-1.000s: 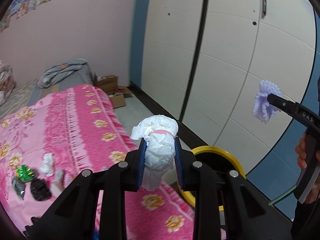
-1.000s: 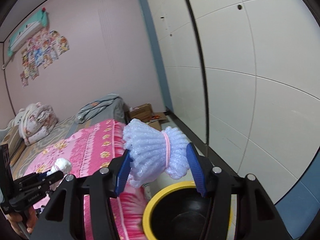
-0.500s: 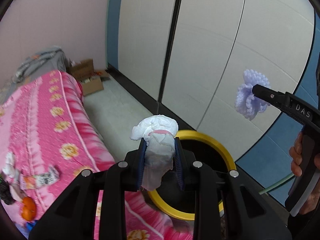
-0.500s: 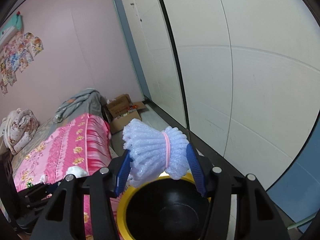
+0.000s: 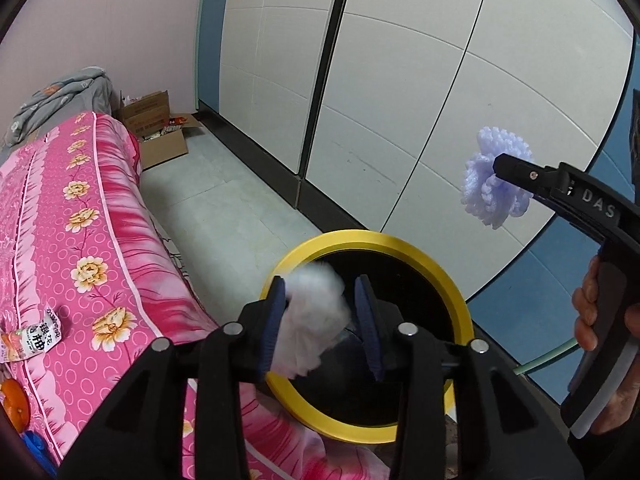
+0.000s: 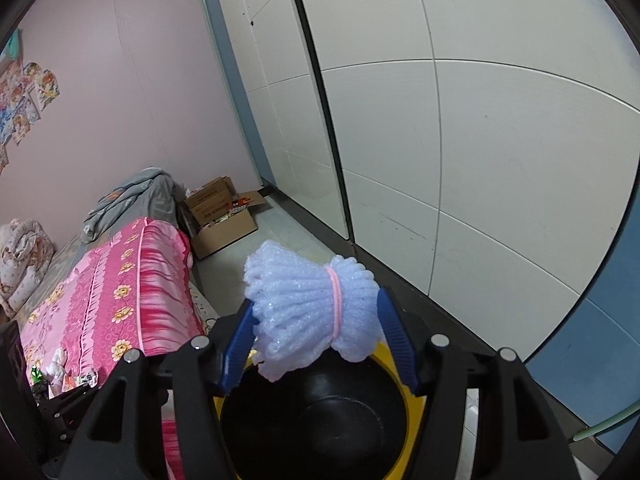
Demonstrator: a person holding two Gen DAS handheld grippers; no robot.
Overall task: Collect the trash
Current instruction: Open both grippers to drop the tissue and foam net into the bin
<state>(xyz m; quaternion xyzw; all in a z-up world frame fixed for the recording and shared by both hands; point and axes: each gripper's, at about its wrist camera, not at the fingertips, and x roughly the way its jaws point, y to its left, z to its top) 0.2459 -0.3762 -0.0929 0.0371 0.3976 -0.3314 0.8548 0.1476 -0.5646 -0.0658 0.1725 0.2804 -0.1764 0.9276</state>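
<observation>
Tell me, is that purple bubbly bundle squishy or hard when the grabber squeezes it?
Probably squishy: the purple foam bundle looks like soft foam netting, pinched at the waist by a thin pink band. Likely very light, since it sits between the right gripper pads as its jaws open. It should drop softly into the yellow-rimmed bin without bouncing.

The white wad (image 5: 314, 320) between the left hand-held gripper (image 5: 320, 320) pads is smeared by motion blur, so its outline and any contact with the pads cannot be told. The yellow-rimmed bin (image 5: 440, 256) is partly covered by that hand-held gripper's black frame; in the right wrist view its rim (image 6: 390, 354) mostly hides behind the foam bundle (image 6: 312, 312). The wrapper (image 5: 30, 338) on the bed (image 5: 80, 200) bears print too small to read, and the orange thing (image 5: 14, 406) is cut by the lens edge
</observation>
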